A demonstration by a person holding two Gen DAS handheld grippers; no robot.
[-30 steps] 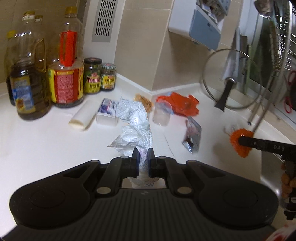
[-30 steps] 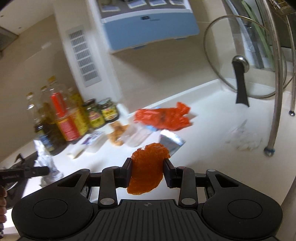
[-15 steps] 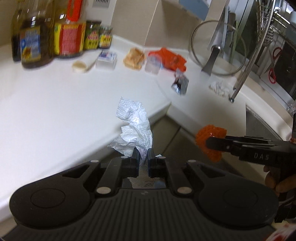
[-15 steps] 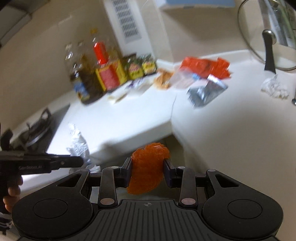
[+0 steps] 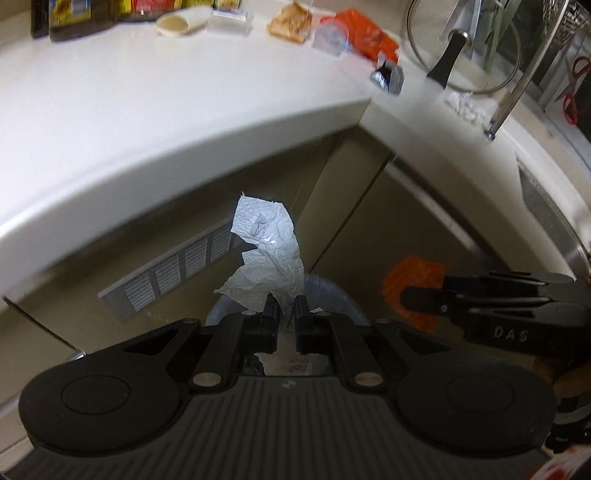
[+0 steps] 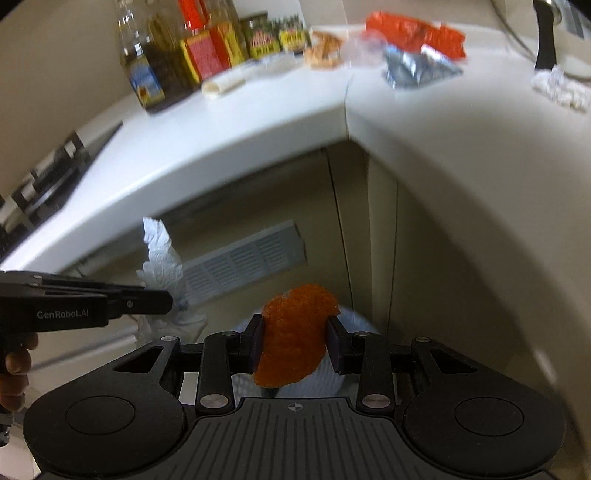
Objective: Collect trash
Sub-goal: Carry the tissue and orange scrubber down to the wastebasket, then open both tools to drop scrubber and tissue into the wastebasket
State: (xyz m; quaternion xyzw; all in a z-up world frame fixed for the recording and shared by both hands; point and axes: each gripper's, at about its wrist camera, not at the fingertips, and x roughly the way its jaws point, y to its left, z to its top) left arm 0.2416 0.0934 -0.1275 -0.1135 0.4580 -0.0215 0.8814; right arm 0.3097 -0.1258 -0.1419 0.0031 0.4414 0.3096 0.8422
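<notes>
Left wrist view:
- Left hand-held gripper point(image 5: 283, 310): jaws clamped on crumpled white paper point(image 5: 266, 254), below the worktop point(image 5: 147, 110) edge, in front of the cabinet vent point(image 5: 173, 266).
- Bin point(image 5: 343, 299): pale rim just beyond the fingers, probably a lined trash bin; mostly hidden.
- Right side: orange scrap point(image 5: 413, 284) held in the other gripper.

Right wrist view:
- Right hand-held gripper point(image 6: 295, 343): jaws clamped on the orange scrap point(image 6: 295, 339), over the pale bin point(image 6: 343, 373).
- Worktop far corner: bottles point(image 6: 177, 55), red wrapper point(image 6: 417, 33), foil packet point(image 6: 413, 70).

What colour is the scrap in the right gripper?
Orange. The scrap shows best in the right wrist view, clamped in the right gripper.
</notes>
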